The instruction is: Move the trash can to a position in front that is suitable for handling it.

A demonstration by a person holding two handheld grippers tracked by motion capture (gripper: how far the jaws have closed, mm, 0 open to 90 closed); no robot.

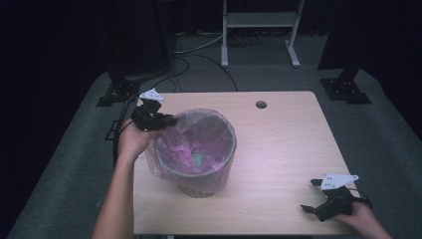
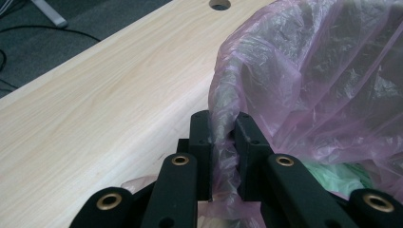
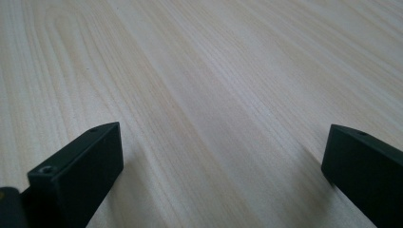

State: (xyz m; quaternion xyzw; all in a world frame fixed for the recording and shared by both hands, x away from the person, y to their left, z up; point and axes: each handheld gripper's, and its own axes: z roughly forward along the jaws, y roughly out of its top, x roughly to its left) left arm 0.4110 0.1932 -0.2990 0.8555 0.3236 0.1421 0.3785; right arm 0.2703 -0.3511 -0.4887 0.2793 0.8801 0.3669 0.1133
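Where the pale wooden table (image 1: 278, 149) runs toward its left edge, a small round bin (image 1: 199, 164) stands lined with a thin pink plastic bag (image 1: 204, 137), the bag's loose top folded out over the rim. The left gripper (image 1: 166, 120) sits at the bin's upper-left rim, held by the left hand (image 1: 130, 141), whose forearm reaches up from the near edge. In the left gripper view the two black jaws are drawn in on a bunched fold of the bag (image 2: 285, 85), the film pinched flat between them and rising out above the pads. Something green (image 2: 342, 173) lies down inside the bag, under the film; it is too blurred for me to say what it is. From above, a faint greenish patch (image 1: 199, 158) shows at the bottom of the bin as well.

The right gripper (image 1: 312, 195) is well apart from the bin, low over the table's near right corner, in the right hand (image 1: 362, 219). Its jaws stand wide apart with nothing between them, and in the right gripper view bare wood grain (image 3: 204, 95) runs between the two black tips.

A round cable hole (image 1: 261, 104) sits near the table's far edge. Beyond the table, on grey carpet, stands a white metal frame (image 1: 259, 30).
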